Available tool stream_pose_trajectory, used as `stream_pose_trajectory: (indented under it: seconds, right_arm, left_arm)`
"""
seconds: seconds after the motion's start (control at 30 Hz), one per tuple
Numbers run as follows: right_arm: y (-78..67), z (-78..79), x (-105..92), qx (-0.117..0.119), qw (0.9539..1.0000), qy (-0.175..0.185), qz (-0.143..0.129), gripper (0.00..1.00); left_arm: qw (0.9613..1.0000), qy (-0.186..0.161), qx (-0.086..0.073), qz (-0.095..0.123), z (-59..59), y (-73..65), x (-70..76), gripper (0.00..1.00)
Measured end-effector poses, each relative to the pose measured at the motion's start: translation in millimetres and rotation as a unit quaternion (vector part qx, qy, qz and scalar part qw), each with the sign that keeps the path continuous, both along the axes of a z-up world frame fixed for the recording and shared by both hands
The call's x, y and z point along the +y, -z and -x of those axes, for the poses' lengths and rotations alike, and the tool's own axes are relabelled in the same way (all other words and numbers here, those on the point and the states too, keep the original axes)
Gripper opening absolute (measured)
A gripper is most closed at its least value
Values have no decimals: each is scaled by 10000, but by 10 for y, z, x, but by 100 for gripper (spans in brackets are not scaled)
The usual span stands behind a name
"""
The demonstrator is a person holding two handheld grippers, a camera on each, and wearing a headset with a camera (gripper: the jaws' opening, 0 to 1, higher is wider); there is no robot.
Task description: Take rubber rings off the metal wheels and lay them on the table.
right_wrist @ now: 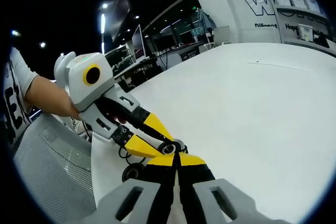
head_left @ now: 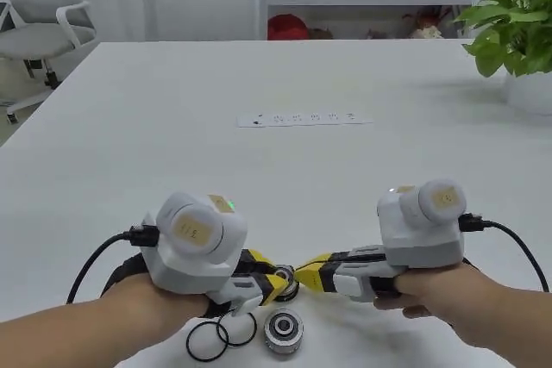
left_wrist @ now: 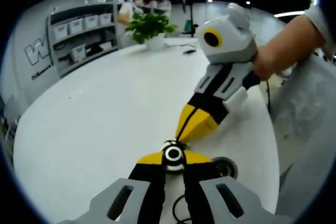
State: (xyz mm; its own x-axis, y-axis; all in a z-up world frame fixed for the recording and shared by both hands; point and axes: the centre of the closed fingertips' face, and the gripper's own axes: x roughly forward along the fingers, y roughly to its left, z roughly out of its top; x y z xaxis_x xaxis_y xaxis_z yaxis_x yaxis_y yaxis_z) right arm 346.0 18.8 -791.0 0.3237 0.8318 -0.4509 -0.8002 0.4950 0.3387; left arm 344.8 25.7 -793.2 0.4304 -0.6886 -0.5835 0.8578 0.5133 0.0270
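Head view: you have both grippers low at the near edge of the white table [head_left: 276, 178], tips meeting in the middle. Left gripper [head_left: 278, 282] comes in from the left, right gripper [head_left: 304, 279] from the right. The held wheel [head_left: 288, 289] sits between the yellow tips, just above the tabletop. A loose wheel [head_left: 283, 332] lies flat on the table just in front of you. Two black rubber rings [head_left: 222, 333] lie beside it on its left, overlapping each other. Power strip [head_left: 304, 118] is further out mid-table, plant [head_left: 513, 19] at the far right.

Left gripper view: your left gripper [left_wrist: 173, 160] has its jaws clamped on the held wheel [left_wrist: 173, 154], one yellow tip on each side, hub facing the camera. The right gripper [left_wrist: 181, 136] comes down from the upper right with its tip touching the top of that wheel. Loose wheel [left_wrist: 224, 166] is on the table just to the right of your jaws.

Right gripper view: your right gripper [right_wrist: 176, 157] has its jaws drawn together, only a thin slit between them. The tips are right against the rim of the held wheel [right_wrist: 172, 146]. I can't tell if they've pinched anything. The left gripper [right_wrist: 163, 145] reaches in from the left, closed on that wheel. Loose wheel [right_wrist: 132, 172] is below it on the table, and the rubber rings [right_wrist: 125, 155] lie just beyond.
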Motion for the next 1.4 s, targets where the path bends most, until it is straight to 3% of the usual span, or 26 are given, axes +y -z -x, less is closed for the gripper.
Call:
stream_pose_trajectory:
  seconds: [0.9, 1.03, 1.1, 1.4]
  right_arm:
    - [-26, 54, 76, -61, 9999, -157, 28, 0]
    - [-115, 89, 155, -92, 9995, -252, -193, 0]
    - [-101, 80, 171, -220, 9993, -285, -32, 0]
    - [-79, 58, 126, -208, 9995, -237, -24, 0]
  left_arm:
    - [10000, 37, -32, -13, 24, -5, -4, 12]
    - [10000, 28, -37, -7, 25, -5, -4, 12]
    - [10000, 21, -38, 2, 24, -4, -4, 12]
    - [10000, 12, -42, 18, 25, -4, -4, 12]
